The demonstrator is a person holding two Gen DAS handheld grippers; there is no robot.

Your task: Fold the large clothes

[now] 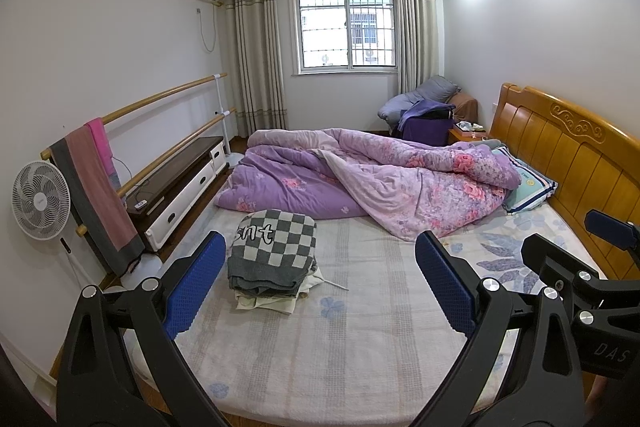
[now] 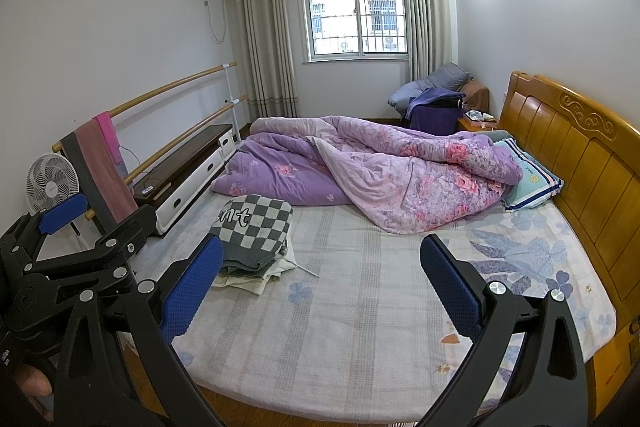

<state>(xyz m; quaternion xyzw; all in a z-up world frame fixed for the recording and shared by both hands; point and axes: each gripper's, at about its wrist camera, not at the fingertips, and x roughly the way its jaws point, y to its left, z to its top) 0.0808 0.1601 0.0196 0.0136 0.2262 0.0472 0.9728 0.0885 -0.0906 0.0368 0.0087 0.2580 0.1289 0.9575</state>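
A stack of folded clothes lies on the left part of the bed, topped by a grey-and-white checkered garment (image 1: 274,243) (image 2: 256,227) with cream pieces under it. My left gripper (image 1: 320,285) is open and empty, held above the bed's near edge, the stack just beyond its left finger. My right gripper (image 2: 322,285) is open and empty, held beside it; the stack sits past its left finger. The right gripper also shows at the right edge of the left wrist view (image 1: 580,259). The left gripper shows at the left edge of the right wrist view (image 2: 84,231).
A crumpled purple floral quilt (image 1: 380,183) (image 2: 384,171) covers the far half of the bed (image 1: 360,327). A pillow (image 1: 528,187) lies by the wooden headboard (image 1: 580,155). A fan (image 1: 40,201), rails with hanging towels (image 1: 96,187) and a low cabinet (image 1: 180,183) stand left.
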